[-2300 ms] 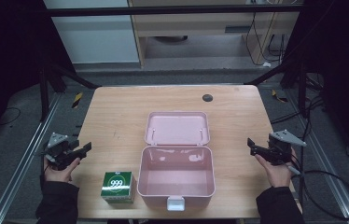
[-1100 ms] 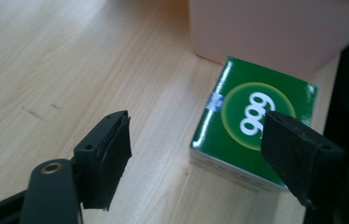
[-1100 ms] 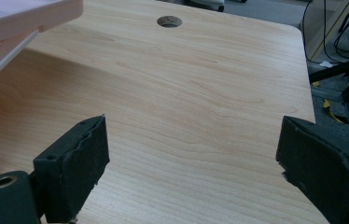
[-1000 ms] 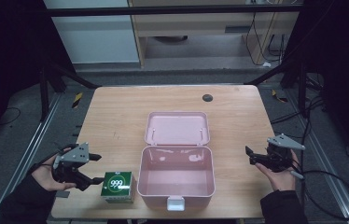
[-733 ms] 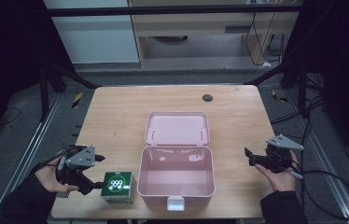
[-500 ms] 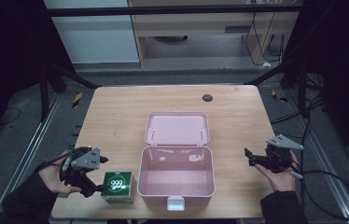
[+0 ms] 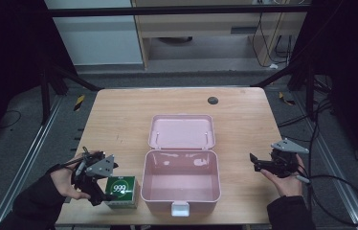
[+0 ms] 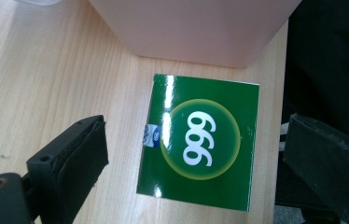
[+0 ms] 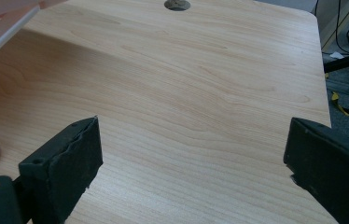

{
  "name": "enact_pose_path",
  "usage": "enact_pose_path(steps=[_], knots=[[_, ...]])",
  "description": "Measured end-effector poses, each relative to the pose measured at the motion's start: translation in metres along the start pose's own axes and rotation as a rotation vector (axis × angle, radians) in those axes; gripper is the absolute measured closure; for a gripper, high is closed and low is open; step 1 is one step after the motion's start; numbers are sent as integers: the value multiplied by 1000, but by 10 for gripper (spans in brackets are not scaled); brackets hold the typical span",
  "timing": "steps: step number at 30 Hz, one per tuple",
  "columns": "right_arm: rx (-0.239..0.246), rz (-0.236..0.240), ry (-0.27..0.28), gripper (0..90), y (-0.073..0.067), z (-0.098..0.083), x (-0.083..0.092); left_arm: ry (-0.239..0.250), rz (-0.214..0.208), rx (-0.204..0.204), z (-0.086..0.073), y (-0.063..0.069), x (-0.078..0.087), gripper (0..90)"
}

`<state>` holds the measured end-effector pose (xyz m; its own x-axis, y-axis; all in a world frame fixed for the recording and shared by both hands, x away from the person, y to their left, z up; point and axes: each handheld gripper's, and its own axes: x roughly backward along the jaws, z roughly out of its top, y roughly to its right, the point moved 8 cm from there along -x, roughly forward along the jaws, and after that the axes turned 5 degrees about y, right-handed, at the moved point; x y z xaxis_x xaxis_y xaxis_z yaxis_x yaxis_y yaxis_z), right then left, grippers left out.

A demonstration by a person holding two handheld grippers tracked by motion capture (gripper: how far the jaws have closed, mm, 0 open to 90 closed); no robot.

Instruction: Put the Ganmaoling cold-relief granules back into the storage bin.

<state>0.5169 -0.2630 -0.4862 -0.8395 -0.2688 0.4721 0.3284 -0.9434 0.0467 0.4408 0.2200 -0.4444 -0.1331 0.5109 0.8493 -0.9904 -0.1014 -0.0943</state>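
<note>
A small green box (image 7: 121,189) printed "999" lies on the wooden table (image 7: 119,115) at the front left, just left of an open pink case (image 7: 181,184). My left gripper (image 7: 101,184) hovers right over the green box (image 8: 200,142), its jaws open and spread to either side of it. The case's lid (image 7: 182,131) lies flat behind its empty tub. At the table's right edge my right gripper (image 7: 258,163) is held open above bare wood, pointing toward the case, with nothing between its fingers (image 9: 65,163).
A small dark round hole (image 7: 212,100) sits near the table's far edge, also seen as the hole (image 9: 177,4) in the right gripper view. Metal frame rails run along both sides of the table. The pink case wall (image 8: 196,28) stands just beyond the green box.
My left gripper has moved rightward from the table's left edge to directly over the green box. The right gripper has shifted only slightly.
</note>
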Motion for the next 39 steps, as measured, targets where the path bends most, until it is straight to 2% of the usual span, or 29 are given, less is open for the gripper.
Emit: enact_pose_path(steps=[6,8,16,22,27,30,39], knots=[[1,-1,-2,45,0,0,0,-44,-8,-6,-1,1,-10,43],[-1,-1,-6,41,0,0,0,-80,-6,-8,-3,0,-15,36],[7,1,-26,32,-1,-3,-2,-67,-15,-1,-4,1,-25,29],[10,-4,-29,30,-1,-3,-2,-78,-17,16,-15,3,-34,25],[25,-1,-37,28,-2,-5,-4,-52,-14,21,-18,3,-45,27],[25,0,-44,26,-2,-5,-5,-54,-16,25,-21,3,-49,27],[33,1,-52,26,-3,-7,-6,-64,-43,59,-35,2,-63,40]])
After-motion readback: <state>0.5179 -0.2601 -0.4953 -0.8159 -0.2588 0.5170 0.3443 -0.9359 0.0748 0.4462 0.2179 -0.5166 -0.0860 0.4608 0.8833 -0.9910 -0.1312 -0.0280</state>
